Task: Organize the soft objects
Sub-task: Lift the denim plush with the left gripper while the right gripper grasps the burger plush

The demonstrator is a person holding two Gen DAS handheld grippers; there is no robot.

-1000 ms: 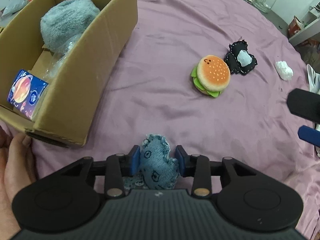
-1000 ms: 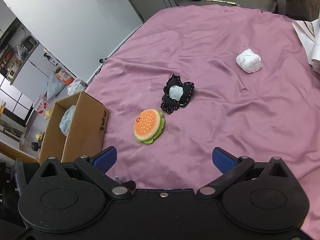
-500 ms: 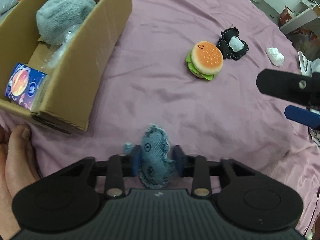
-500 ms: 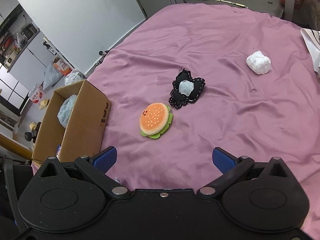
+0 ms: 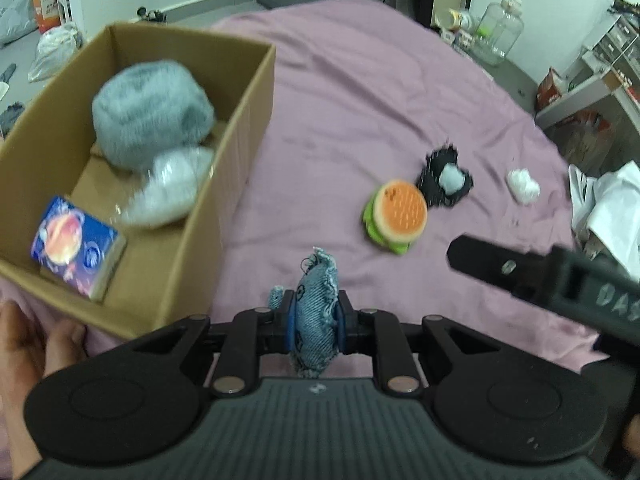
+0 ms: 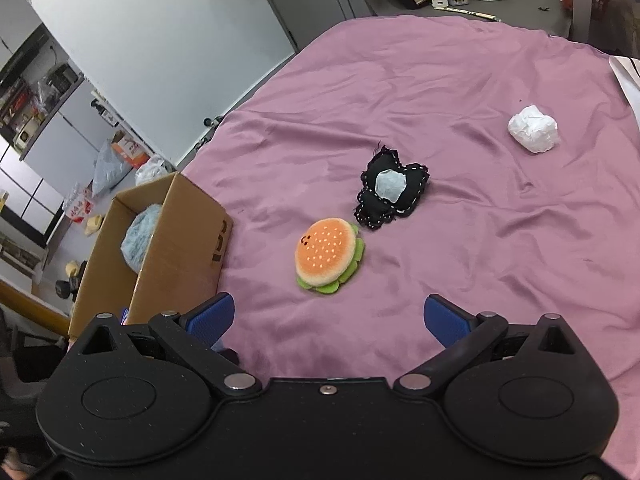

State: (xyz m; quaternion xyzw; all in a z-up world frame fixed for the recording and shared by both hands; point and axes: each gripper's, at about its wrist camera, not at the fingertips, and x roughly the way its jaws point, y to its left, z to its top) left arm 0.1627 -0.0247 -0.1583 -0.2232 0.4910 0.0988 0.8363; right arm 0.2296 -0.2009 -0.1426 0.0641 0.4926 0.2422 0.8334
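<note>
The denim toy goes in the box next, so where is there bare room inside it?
Inside the box, bare floor shows along the near wall, between the blue packet and the plastic bag. The far end is crowded by the grey fluffy toy.

Pale handwritten letters "DAS" stand on the black arm of the right gripper (image 5: 560, 280) where it crosses the left wrist view; the word runs off the frame edge. The box (image 6: 192, 248) bears dark printed marks on its side wall, too skewed to read. The blue carton (image 5: 76, 246) in the box has a round picture and small print, blurred past reading. Nothing else is legible
</note>
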